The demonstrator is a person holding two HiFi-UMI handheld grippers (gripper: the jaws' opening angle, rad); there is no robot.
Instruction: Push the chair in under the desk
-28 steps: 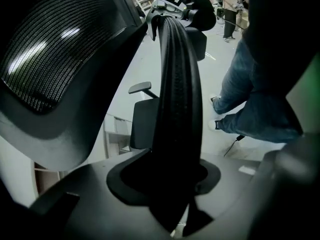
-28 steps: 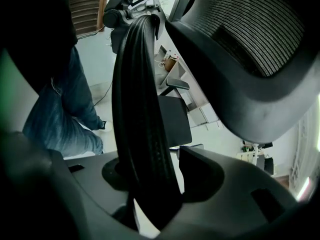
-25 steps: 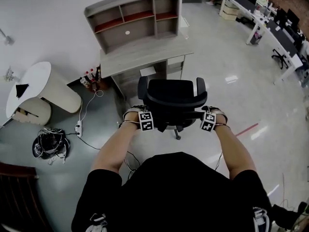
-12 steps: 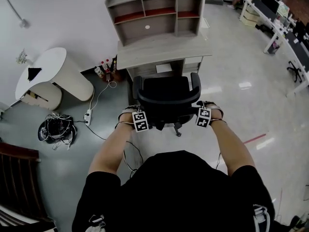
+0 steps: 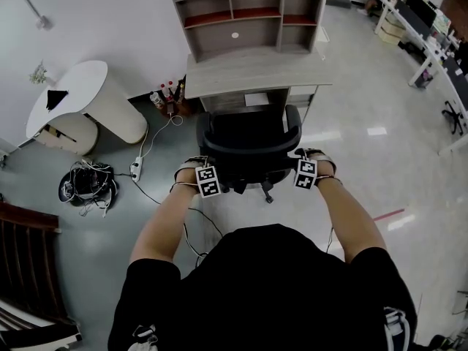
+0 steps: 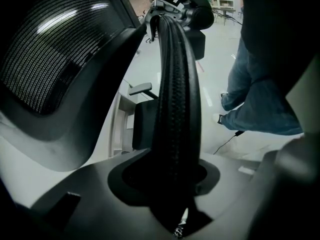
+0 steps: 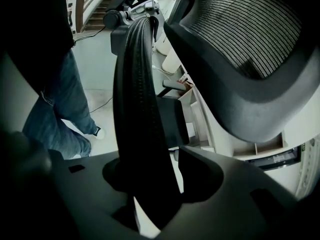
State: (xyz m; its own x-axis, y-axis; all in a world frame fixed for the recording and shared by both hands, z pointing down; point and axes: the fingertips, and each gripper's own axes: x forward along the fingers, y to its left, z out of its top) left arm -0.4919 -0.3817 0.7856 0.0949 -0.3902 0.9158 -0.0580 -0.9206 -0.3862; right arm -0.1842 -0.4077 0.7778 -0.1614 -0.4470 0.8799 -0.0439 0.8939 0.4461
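Observation:
A black mesh office chair (image 5: 248,139) stands in front of the grey desk (image 5: 256,68) with its shelf unit, the seat's far end at the desk's edge. My left gripper (image 5: 210,175) holds the left edge of the backrest and my right gripper (image 5: 303,170) holds the right edge. In the left gripper view the ribbed black backrest rim (image 6: 175,84) runs between the jaws of the left gripper (image 6: 172,184), which is shut on it. In the right gripper view the same kind of rim (image 7: 135,84) sits clamped in the right gripper (image 7: 145,184). The mesh back (image 7: 250,29) fills the side.
A white rounded table (image 5: 80,93) stands at the left, with a cable bundle (image 5: 88,185), a power strip (image 5: 136,170) and bottles (image 5: 164,93) on the floor by the desk. A dark wooden chair (image 5: 29,269) is at the lower left. Office desks (image 5: 431,20) line the far right.
The chair has rolled toward the desk, its seat now reaching the desk's edge. Both grippers moved forward with the backrest, still clamped on it.

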